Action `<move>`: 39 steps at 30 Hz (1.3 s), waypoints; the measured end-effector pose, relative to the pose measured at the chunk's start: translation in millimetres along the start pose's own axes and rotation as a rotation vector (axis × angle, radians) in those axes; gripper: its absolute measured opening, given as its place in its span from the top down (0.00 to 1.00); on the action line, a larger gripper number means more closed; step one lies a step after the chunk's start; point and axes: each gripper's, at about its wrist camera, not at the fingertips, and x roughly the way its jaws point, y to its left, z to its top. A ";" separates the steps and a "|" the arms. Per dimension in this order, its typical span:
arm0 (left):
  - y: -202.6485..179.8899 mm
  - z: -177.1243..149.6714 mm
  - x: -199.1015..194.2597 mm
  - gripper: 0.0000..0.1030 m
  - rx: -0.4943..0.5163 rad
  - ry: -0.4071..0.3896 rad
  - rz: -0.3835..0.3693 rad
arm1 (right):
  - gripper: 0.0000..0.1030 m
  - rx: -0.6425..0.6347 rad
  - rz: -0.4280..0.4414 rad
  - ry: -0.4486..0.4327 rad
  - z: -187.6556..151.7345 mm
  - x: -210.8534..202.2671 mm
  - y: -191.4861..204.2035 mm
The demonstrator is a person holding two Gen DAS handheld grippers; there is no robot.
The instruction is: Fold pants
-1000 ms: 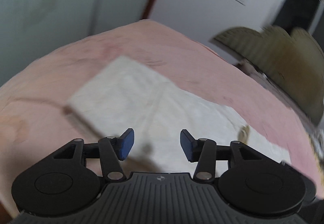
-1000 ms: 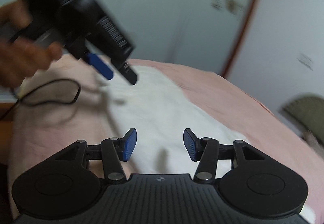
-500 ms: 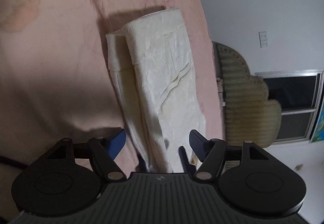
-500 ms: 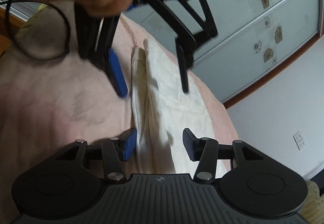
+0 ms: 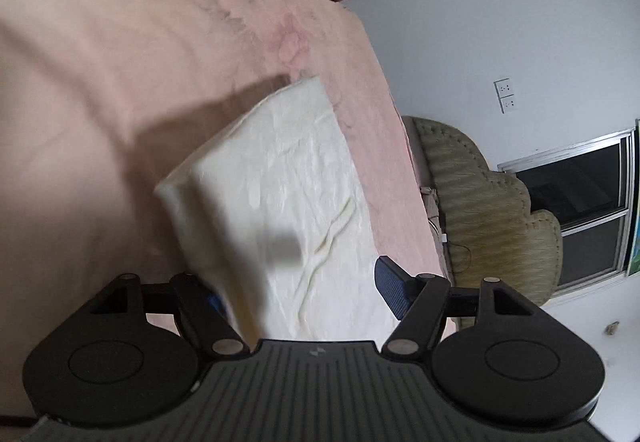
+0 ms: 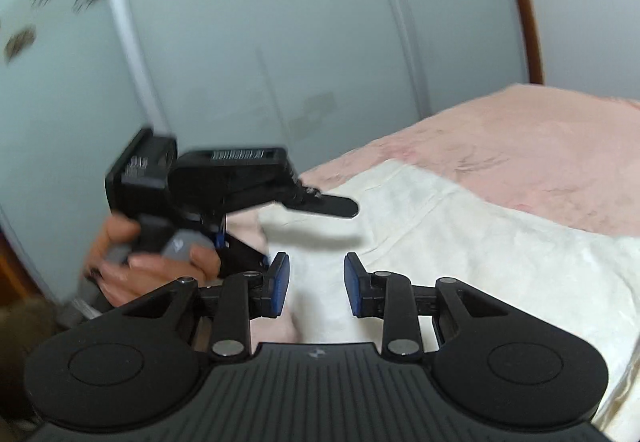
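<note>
The cream pants [image 5: 288, 210], half a second earlier a long strip, now lie doubled on the pink bed [image 5: 100, 82] at frame centre. The left gripper [image 5: 304, 292] gapes around the fold's near end; the right gripper [image 6: 313, 284] is closing over cloth, unpinched.

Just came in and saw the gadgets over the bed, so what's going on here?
A person is folding cream-white pants on a pink bedspread, one black two-finger gripper in each hand. The left gripper stands wide open around the pants' near end. The right gripper is closing with cloth between its blue pads, not yet pinched.
</note>
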 end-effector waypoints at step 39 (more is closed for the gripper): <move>-219.8 -263.6 60.9 0.89 1.257 -0.088 -0.019 | 0.48 -0.160 -0.476 -0.163 -58.9 -173.9 -79.6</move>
